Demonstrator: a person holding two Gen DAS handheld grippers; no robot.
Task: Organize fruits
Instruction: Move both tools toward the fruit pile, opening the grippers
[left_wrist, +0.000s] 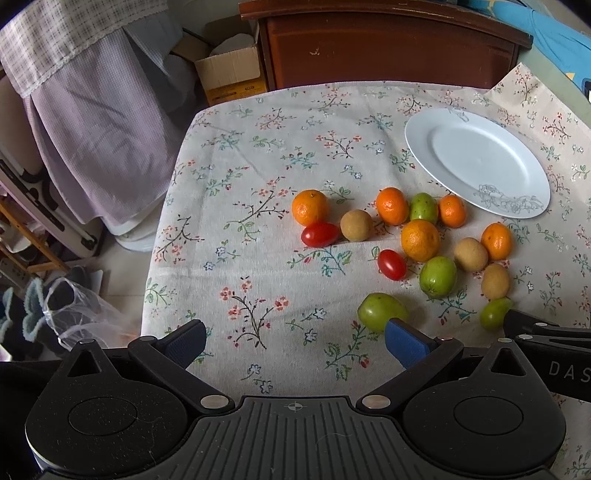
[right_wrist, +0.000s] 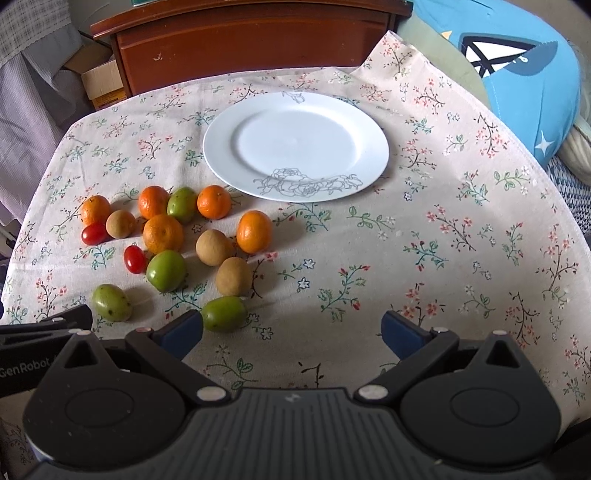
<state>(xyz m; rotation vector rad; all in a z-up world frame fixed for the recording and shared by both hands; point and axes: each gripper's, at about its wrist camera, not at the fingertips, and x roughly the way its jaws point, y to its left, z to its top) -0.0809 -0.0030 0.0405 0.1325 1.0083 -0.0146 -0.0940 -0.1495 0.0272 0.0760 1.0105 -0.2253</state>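
The right gripper (right_wrist: 291, 334) hovers low over the worktop (right_wrist: 424, 229) with its jaws spread wide and nothing between them. Just ahead of its left jaw lies a green fruit (right_wrist: 224, 313), an oval with its long axis running roughly left to right across the view, close beside the blue pad. The left gripper (left_wrist: 295, 343) is likewise released and empty; its right jaw sits just in front of another green fruit (left_wrist: 380, 312), which lies ahead and to its right.

Further out, the rest of the fruit is scattered loose on the flowered cloth: oranges (right_wrist: 163, 233), brown round fruits (right_wrist: 214, 247), two small red tomatoes (right_wrist: 135, 259) and more green ones (right_wrist: 166, 270), all to the left of the right gripper's centre line. Beyond them stands the white plate (right_wrist: 221, 162), bare, almost straight ahead of the right gripper and well off to the right for the left one.

Judging by this, nothing is sorted yet. The right gripper looks the nearer to both a fruit and the plate; it would need to shift left to bring the green oval between its jaws, closing across the short axis.
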